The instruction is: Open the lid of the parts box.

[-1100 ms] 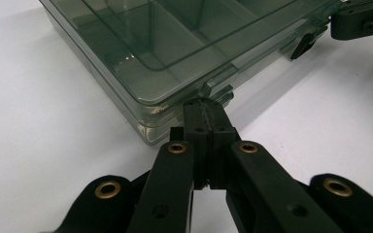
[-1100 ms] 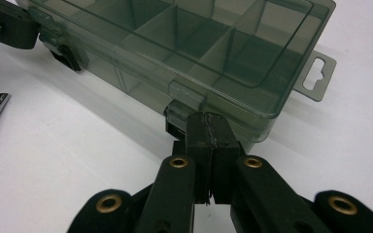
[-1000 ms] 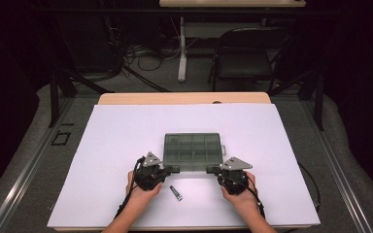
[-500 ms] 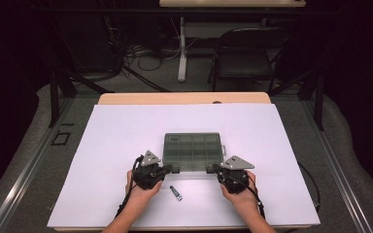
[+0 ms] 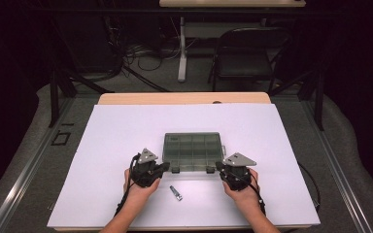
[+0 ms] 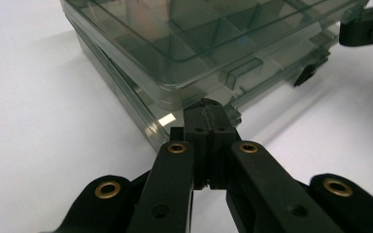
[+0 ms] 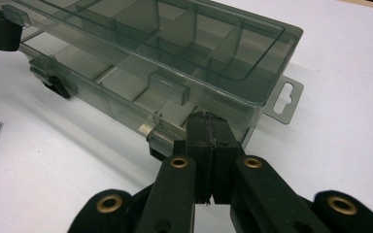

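Observation:
A smoky clear compartment box [image 5: 193, 151] lies with its lid down in the middle of the white table top. My left gripper [image 5: 165, 166] is at its near left corner and my right gripper [image 5: 219, 167] at its near right corner. In the left gripper view the jaws are shut together, and my left gripper [image 6: 206, 109] has its tips against the box [image 6: 175, 43] just under the lid's edge. In the right gripper view my right gripper [image 7: 206, 121] is likewise shut with nothing between the pads, its tips at the front wall of the box [image 7: 150, 34] beside a latch.
A small metal piece [image 5: 176, 193] lies on the white sheet [image 5: 102, 145] between my hands, near the front edge. The box has a hang tab [image 7: 284, 99] on its right end. A chair [image 5: 245, 58] and cables stand on the floor beyond the table.

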Motion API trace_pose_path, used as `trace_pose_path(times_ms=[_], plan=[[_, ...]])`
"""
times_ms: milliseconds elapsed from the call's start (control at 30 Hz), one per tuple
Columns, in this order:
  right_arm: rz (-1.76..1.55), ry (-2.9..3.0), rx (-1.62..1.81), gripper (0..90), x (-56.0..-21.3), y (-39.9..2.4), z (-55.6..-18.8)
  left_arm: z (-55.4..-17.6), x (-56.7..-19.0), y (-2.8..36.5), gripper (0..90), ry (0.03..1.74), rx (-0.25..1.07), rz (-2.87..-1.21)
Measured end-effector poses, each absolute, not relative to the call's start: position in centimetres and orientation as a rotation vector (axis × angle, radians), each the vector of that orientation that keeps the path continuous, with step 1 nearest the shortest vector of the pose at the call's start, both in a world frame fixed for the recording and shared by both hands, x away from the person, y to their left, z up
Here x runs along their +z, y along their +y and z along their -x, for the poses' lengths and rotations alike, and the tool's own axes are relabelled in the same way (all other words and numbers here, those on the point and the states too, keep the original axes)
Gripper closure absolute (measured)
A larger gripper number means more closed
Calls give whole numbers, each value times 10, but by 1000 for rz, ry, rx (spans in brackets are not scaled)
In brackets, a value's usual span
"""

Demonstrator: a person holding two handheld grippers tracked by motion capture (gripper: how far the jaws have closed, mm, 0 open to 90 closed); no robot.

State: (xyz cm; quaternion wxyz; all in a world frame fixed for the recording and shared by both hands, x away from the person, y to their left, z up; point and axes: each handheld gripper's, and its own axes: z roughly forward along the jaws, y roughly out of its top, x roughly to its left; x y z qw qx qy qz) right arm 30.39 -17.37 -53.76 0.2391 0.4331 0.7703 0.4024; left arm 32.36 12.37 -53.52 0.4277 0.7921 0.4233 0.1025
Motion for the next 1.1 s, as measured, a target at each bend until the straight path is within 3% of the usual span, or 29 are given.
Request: trace_pose_path(times_ms=[1100], plan=[[-1239,2052,1151,893,-480,-173,-352,-364,-476,125,900,1063,346,-1934]])
